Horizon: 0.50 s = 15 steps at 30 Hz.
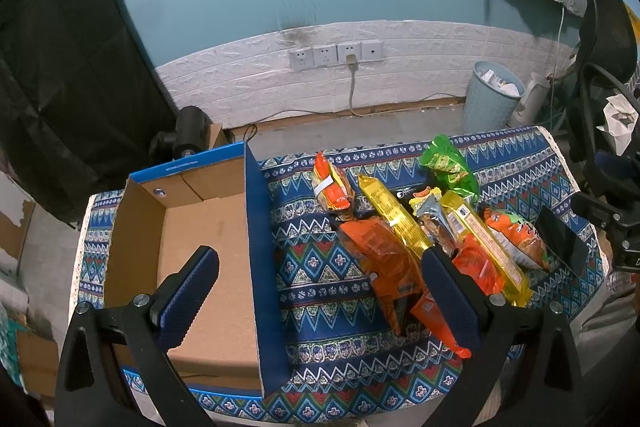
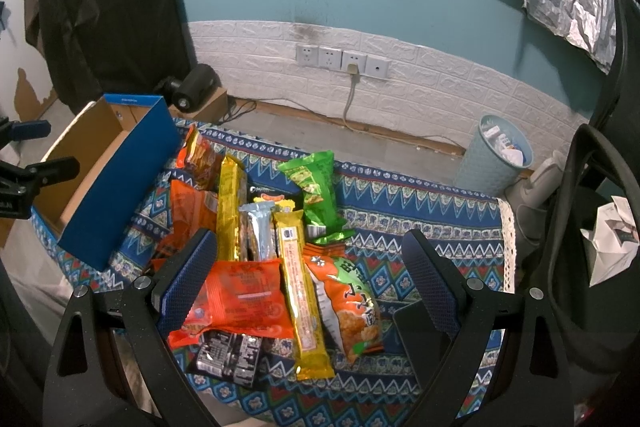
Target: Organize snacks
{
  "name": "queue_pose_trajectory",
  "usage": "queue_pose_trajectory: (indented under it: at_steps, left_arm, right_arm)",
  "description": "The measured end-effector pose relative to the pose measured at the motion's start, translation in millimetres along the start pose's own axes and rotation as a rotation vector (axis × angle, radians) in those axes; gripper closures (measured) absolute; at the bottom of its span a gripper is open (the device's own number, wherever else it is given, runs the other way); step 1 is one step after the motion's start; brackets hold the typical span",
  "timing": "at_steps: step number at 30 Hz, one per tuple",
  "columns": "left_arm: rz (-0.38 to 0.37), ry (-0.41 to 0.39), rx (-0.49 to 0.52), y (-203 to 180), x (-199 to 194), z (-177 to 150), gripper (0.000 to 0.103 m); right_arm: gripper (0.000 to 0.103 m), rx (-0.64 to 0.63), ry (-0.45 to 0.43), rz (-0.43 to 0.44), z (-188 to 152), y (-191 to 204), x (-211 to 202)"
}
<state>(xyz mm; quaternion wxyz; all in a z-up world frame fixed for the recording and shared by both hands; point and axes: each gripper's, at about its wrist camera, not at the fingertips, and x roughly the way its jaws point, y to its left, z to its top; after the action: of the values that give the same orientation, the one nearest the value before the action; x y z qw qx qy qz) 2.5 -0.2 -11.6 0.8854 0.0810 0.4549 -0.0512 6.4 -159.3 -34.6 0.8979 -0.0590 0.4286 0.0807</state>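
Patterned cloth [image 2: 400,223] carries heaped snack packets [image 2: 296,279] beneath the right tongs [image 2: 310,281]; both tongs gape, left tongs [image 1: 320,291] beside the box [image 1: 208,227]. Overlapping wrappers risk a double grab.

Dim, cool indoor light from above; soft shadows only. Glare on foil wrappers [image 2: 231,203]. Sharp centre, strong fisheye bending and black vignette at corners. No motion blur.

The box [image 1: 208,227] stands open on top, its blue wall [image 1: 260,267] rising between its bare floor and the snack pile [image 2: 272,267].
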Motion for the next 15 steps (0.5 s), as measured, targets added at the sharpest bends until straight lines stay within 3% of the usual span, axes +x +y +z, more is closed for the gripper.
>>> queue_pose_trajectory:
  at_steps: [15]
  left_arm:
    - [-0.01, 0.022, -0.009, -0.2, 5.8, -1.1, 0.001]
  right_arm:
    - [0.011, -0.002, 0.008, 0.001, -3.4, -1.5, 3.2]
